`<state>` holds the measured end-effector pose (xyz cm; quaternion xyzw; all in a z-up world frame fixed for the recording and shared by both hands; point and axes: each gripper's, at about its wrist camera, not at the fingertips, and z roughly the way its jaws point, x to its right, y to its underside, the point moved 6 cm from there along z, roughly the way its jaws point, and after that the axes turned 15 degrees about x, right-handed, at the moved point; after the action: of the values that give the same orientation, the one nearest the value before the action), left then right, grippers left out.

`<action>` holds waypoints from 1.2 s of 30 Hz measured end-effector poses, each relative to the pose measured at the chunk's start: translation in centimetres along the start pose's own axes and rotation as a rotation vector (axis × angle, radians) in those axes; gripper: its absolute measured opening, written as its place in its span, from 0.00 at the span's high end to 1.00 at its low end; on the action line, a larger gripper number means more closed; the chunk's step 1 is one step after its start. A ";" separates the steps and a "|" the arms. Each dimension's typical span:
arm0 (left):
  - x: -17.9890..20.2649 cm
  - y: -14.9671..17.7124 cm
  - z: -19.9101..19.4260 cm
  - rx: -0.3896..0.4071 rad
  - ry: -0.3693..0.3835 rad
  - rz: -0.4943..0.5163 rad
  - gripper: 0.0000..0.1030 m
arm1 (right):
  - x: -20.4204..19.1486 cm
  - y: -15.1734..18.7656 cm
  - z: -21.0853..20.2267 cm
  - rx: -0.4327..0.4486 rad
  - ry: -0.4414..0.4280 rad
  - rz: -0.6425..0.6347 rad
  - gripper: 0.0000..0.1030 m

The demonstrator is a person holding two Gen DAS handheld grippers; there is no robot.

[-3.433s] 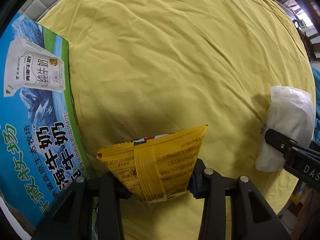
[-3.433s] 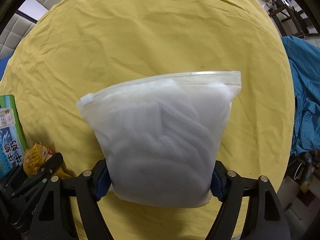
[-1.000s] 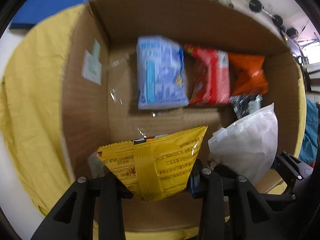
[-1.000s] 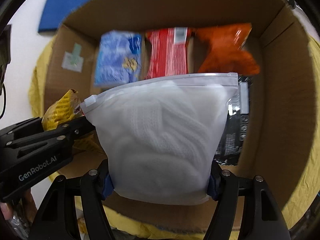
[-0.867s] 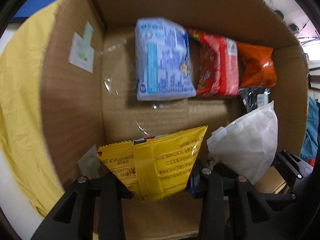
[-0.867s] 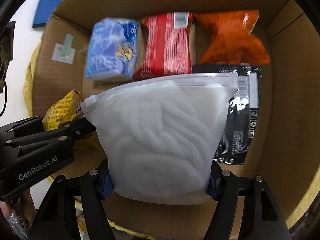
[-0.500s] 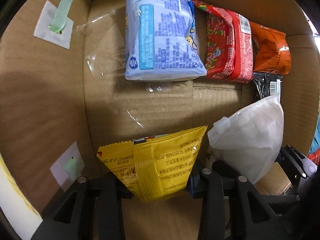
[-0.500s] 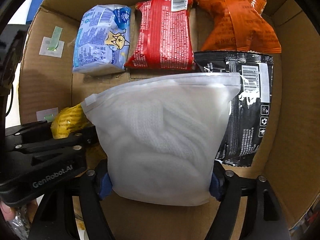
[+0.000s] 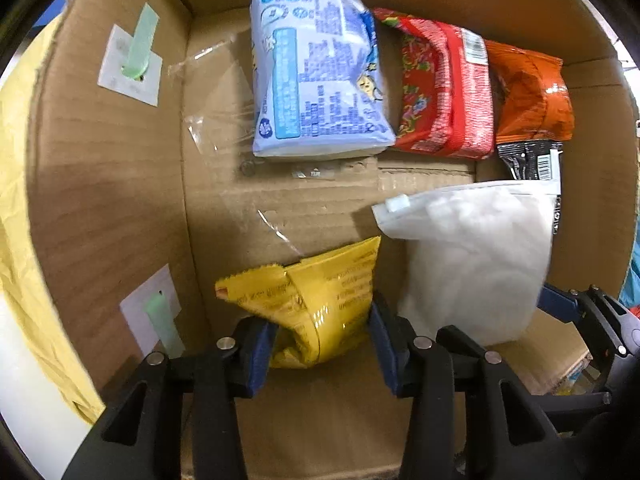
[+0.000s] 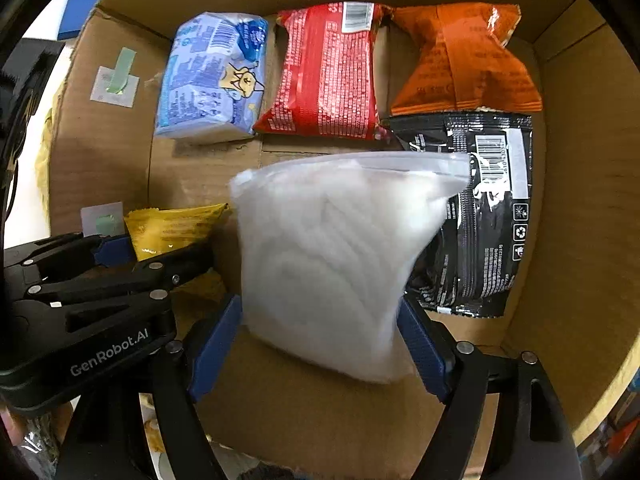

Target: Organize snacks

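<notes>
cardboard box point(image 9: 104, 184) walls filled both views, with yellow cloth point(image 9: 16, 208) showing past the left wall. your left gripper point(image 9: 320, 340) had its blue pads spread a little, and the crumpled yellow snack bag point(image 9: 320, 300) sat between them; i cannot tell whether they gripped it or had let go. your right gripper point(image 10: 320, 344) was just right of it, pads against both sides of the white zip pouch point(image 10: 332, 260), which looked blurred. that pouch lay on the box floor, overlapping the left edge of the black packet point(image 10: 484, 216). along the far wall ran a row: blue pack point(image 10: 212, 80) at left, red pack point(image 10: 332, 72) in the middle, orange bag point(image 10: 468, 60) at right, each touching its neighbour.
</notes>
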<state>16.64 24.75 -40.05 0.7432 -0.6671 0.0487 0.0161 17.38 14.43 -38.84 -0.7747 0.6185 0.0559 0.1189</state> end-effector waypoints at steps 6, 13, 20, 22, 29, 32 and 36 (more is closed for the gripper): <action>1.1 -0.2 -2.1 0.025 -0.012 0.011 0.59 | 0.3 -0.3 -2.3 0.022 0.003 -0.031 0.21; 2.2 -0.2 -5.5 0.092 -0.021 -0.005 0.53 | 2.5 -0.4 -5.0 0.069 0.031 -0.028 0.21; 3.1 -0.6 -8.9 0.207 -0.036 -0.022 0.16 | 4.5 -0.1 -7.4 0.120 0.059 -0.004 0.08; 3.1 -0.7 -9.7 0.240 -0.057 -0.018 0.06 | 5.2 -0.1 -8.0 0.138 0.071 0.003 0.02; 2.2 -0.1 -11.8 0.317 -0.083 -0.038 0.04 | 6.1 -0.1 -9.9 0.189 0.101 0.019 0.00; 2.0 0.1 -11.9 0.336 -0.086 -0.045 0.04 | 6.3 0.1 -10.6 0.206 0.104 0.024 0.00; 2.4 0.5 -13.7 0.392 -0.096 -0.052 0.04 | 6.3 0.6 -12.3 0.242 0.097 0.027 0.00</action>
<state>15.65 23.56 -26.19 0.7507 -0.6253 0.1417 -0.1592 17.50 5.25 -28.46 -0.7479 0.6363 -0.0552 0.1809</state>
